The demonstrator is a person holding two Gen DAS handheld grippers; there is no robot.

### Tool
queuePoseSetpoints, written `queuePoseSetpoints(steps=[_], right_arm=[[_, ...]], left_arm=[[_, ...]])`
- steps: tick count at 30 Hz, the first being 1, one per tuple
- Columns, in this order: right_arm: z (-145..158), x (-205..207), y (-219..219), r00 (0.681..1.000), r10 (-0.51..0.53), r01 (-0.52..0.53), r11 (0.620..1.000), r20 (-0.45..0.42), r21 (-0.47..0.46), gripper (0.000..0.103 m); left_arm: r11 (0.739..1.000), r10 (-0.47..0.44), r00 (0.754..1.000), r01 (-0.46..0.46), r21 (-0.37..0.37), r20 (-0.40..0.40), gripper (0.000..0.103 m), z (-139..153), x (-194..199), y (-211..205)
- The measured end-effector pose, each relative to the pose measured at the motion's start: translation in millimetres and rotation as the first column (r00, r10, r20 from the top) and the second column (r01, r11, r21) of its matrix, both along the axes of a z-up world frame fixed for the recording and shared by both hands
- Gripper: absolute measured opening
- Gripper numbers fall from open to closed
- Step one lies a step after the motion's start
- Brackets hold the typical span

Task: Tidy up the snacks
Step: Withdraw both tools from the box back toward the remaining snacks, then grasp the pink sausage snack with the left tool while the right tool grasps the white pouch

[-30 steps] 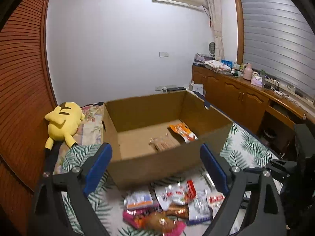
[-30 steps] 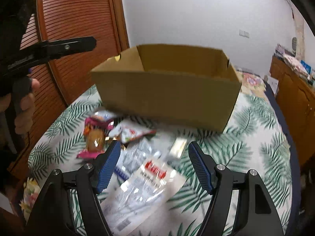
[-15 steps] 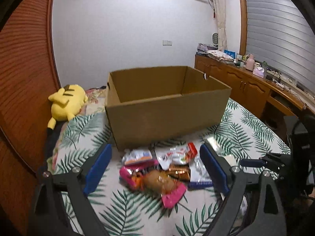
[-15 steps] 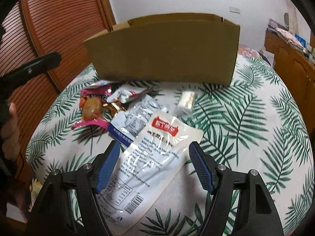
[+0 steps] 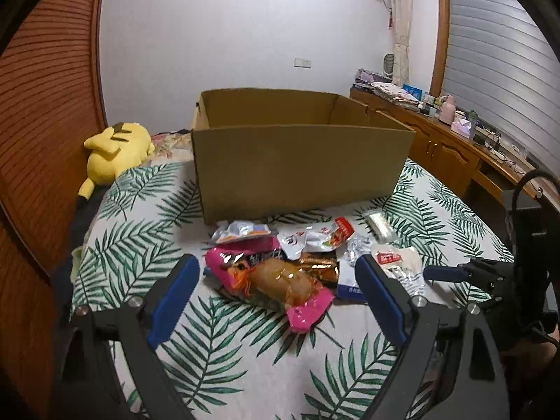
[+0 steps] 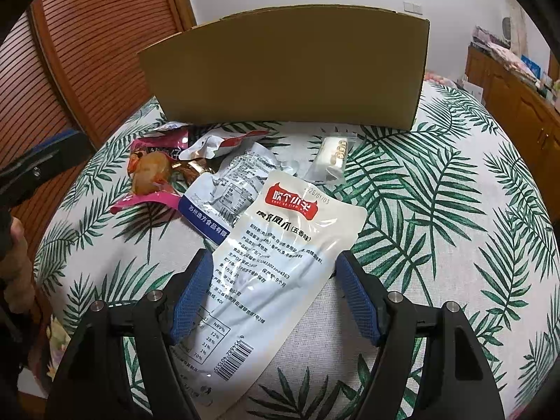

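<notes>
An open cardboard box [image 5: 297, 161] stands on the leaf-print bed; it also shows in the right wrist view [image 6: 287, 70]. A heap of snack packets lies in front of it. My left gripper [image 5: 276, 280] is open, low over a pink packet with an orange-brown snack [image 5: 280, 283]. My right gripper [image 6: 274, 280] is open, its jaws either side of a large white pouch with a red label [image 6: 276, 245], not closed on it. A blue-edged clear packet [image 6: 224, 192] and a small clear packet of round sweets [image 6: 332, 155] lie beside it.
A yellow plush toy [image 5: 115, 147] lies at the bed's left edge by the wooden slatted wall [image 5: 42, 105]. A wooden cabinet [image 5: 448, 147] with clutter runs along the right. The right gripper's body shows at the right of the left wrist view [image 5: 455, 273].
Both grippers have dropped from box height toward the bed and come closer to the snack heap. The right gripper has closed in on the white pouch. No snack has moved.
</notes>
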State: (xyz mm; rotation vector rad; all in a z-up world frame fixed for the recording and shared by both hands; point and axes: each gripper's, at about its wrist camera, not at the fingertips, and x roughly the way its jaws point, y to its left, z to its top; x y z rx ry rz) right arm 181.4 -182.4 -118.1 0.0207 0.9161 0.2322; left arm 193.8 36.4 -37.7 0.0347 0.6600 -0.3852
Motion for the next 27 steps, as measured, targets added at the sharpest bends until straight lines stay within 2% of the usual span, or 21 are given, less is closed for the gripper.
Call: queuePoseSetpoints(steps=[8,17,20,27], right_arm=[[-2,3,7,1.0,-0.021,0.02,1.0,-0.014,-0.019,0.078],[1,0,14,0.999,-0.027,0.027,1.0,-0.048,0.004,0.077],[0,-3,17,0.998,-0.025,0.026,1.0,-0.06,0.007,0.08],[-7,-12,35,0.998,0.022,-0.029,0.993,-0.065,-0.117,0.086]], left_arm=[[1.0,0.022,0.999,-0.022,-0.01,-0.035,0.091,-18,3,6],[0.999,0.025,0.999,-0.026,-0.018,-0.046,0.091,-26,0,10],[1.0,0.022,0.998,-0.023,-0.021,-0.051,0.091,-28,-1,11],[0.999,0.022,0.998,-0.023,-0.023,-0.061,0.091,-32,-1,10]])
